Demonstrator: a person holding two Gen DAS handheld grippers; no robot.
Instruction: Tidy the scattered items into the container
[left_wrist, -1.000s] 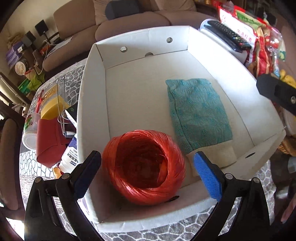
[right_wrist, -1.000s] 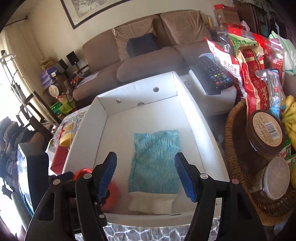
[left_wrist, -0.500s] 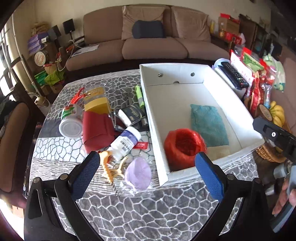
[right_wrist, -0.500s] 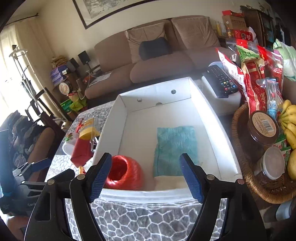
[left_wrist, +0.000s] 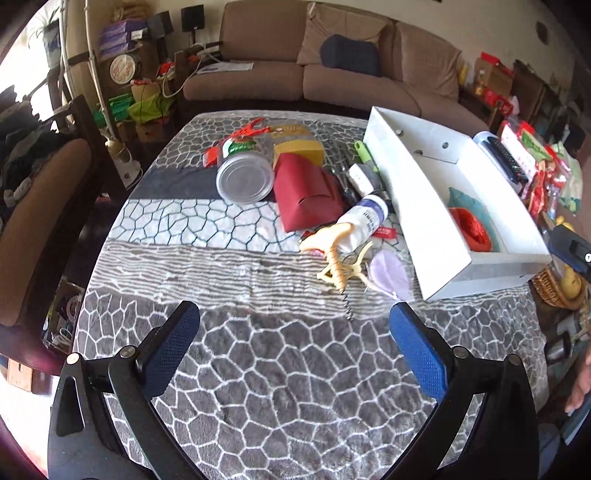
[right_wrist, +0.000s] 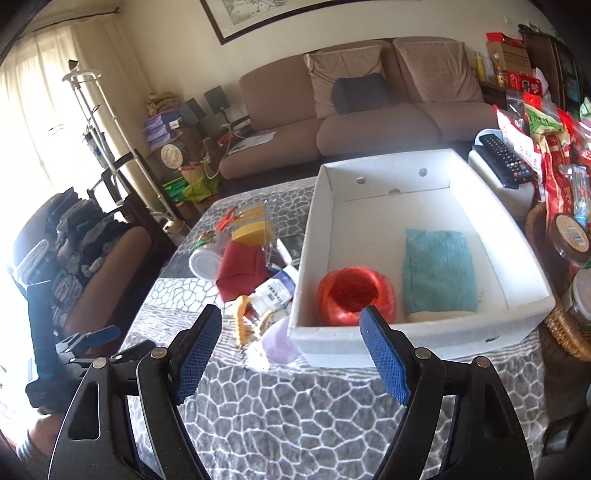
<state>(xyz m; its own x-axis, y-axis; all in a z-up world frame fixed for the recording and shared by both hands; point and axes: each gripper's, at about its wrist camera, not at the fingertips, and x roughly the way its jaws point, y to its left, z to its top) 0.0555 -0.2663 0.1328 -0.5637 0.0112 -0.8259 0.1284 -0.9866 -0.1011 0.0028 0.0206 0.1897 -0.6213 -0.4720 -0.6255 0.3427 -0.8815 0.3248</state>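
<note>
We had both hand-held grippers, left (left_wrist: 295, 334) and right (right_wrist: 290, 350), open and empty; the corkscrew (left_wrist: 338, 267) ahead sat tangled, could snag neighbours.

Both views are lit by daylight. In the right wrist view the window (right_wrist: 33, 122) at the left edge is blown out to white, and glare washes over the chair (right_wrist: 85, 266) beside it. The far wall is evenly lit. The box (right_wrist: 524, 254) is bright without clipping; its near wall lies in shade. In the left wrist view, light bands fall across the tablecloth (left_wrist: 258, 369), and the lower left corner burns out. Fisheye distortion bends straight lines near the edges; the corners are vignetted black. Focus is sharp at centre. Edge detail is soft, and colour fringing shows at the rim.
</note>
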